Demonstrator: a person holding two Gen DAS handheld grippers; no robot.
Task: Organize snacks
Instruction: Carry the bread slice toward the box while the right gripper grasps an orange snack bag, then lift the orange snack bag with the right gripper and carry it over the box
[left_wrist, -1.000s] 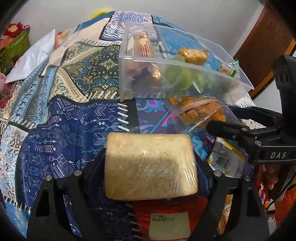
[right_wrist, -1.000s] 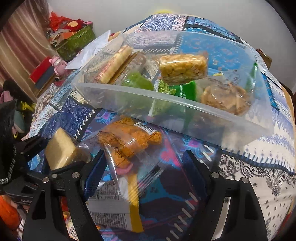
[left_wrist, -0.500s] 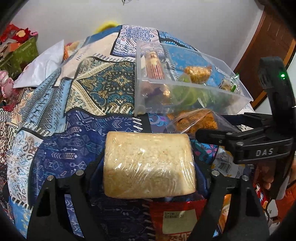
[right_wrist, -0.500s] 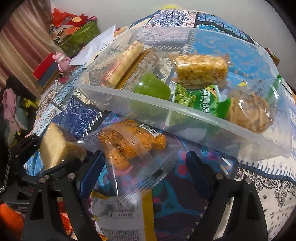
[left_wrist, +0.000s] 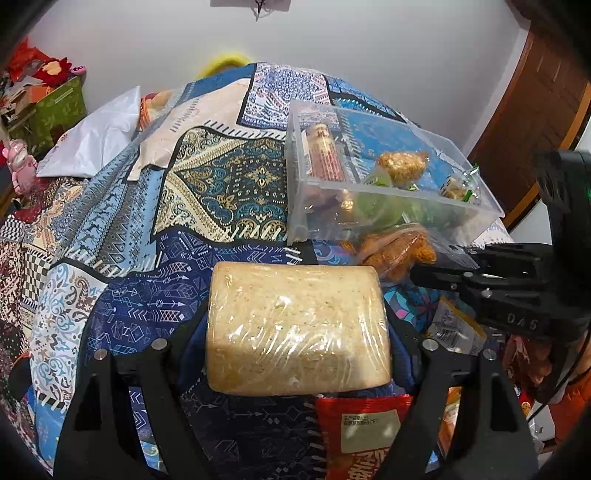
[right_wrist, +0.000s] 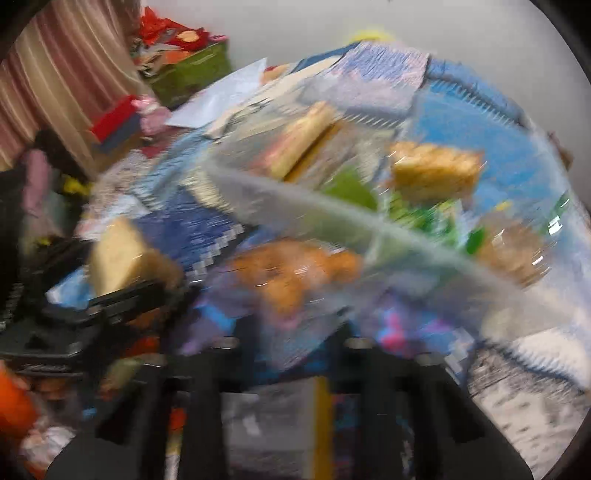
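My left gripper (left_wrist: 295, 354) is shut on a tan wrapped cake block (left_wrist: 297, 328) and holds it above the patterned bedspread, short of the clear plastic bin (left_wrist: 391, 214). The bin holds several snacks. My right gripper (right_wrist: 291, 332) has closed on a clear bag of orange snacks (right_wrist: 295, 273) just in front of the bin (right_wrist: 369, 225); this view is blurred. The bag (left_wrist: 399, 251) and the right gripper (left_wrist: 480, 280) also show at the right of the left wrist view. The cake block shows at the left of the right wrist view (right_wrist: 118, 258).
A red snack packet (left_wrist: 362, 432) and other packets (left_wrist: 454, 325) lie on the bedspread near me. A white pillow (left_wrist: 96, 140) and a green box (left_wrist: 59, 107) sit far left. A wooden door (left_wrist: 535, 122) stands at right.
My left gripper has lifted and pulled back a little with the cake block. My right gripper's fingers have come together on the orange snack bag, and it is moving fast now.
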